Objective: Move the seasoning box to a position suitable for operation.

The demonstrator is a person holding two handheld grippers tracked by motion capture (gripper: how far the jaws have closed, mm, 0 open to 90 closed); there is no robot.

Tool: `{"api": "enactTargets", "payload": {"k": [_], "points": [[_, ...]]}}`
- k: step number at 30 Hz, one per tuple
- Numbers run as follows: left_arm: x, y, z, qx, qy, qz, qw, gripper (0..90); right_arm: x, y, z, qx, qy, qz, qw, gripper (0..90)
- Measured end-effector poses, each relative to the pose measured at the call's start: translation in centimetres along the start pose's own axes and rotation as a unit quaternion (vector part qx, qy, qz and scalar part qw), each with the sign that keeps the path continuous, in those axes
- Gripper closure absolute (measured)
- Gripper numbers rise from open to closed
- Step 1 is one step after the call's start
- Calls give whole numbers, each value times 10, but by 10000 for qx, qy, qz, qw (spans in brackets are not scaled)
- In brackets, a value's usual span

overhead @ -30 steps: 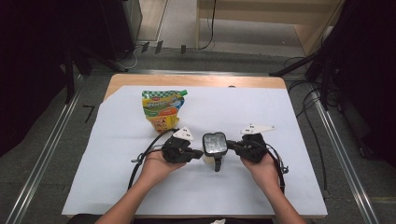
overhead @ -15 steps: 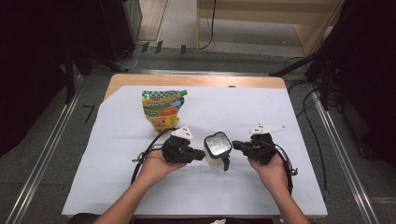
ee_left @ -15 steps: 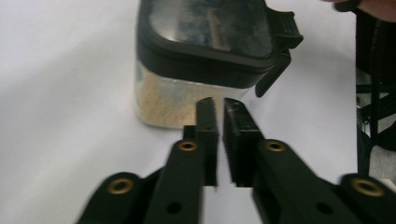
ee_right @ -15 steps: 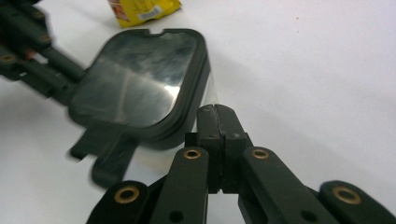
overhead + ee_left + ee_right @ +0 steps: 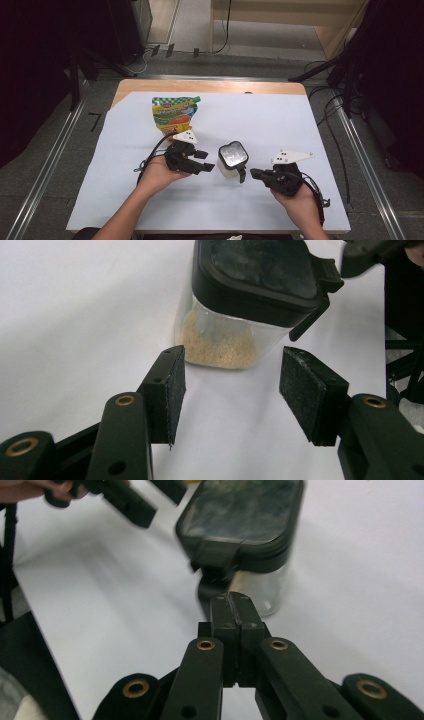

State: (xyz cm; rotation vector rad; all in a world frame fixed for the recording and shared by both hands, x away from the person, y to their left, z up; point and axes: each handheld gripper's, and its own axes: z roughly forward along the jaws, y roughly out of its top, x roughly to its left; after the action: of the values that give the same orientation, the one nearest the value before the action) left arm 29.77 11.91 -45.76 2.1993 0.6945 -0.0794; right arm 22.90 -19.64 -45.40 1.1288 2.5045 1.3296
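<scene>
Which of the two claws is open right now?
The left claw, its pads apart and just opening, empty, in front of the jar. The right claw is shut.

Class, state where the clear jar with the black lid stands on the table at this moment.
In the high view the clear jar stands on the white sheet near the front middle, between the left tongs and the right tongs, just right of the colourful pouch.

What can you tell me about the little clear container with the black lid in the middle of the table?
The container is a small clear jar, plastic or glass by its look, with a rounded-square black lid clipped shut and a latch tab hanging down one side. Tan granules fill its bottom. It stands upright on the white sheet, between the two grippers, and nothing grips it.
</scene>
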Motion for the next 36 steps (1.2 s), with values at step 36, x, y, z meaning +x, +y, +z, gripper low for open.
{"api": "enactTargets", "payload": {"k": [36], "points": [[0, -6, -5, -33, 150, 51, 9999, 420, 16, 4, 45, 432, 262, -245, 9984, 900]]}}
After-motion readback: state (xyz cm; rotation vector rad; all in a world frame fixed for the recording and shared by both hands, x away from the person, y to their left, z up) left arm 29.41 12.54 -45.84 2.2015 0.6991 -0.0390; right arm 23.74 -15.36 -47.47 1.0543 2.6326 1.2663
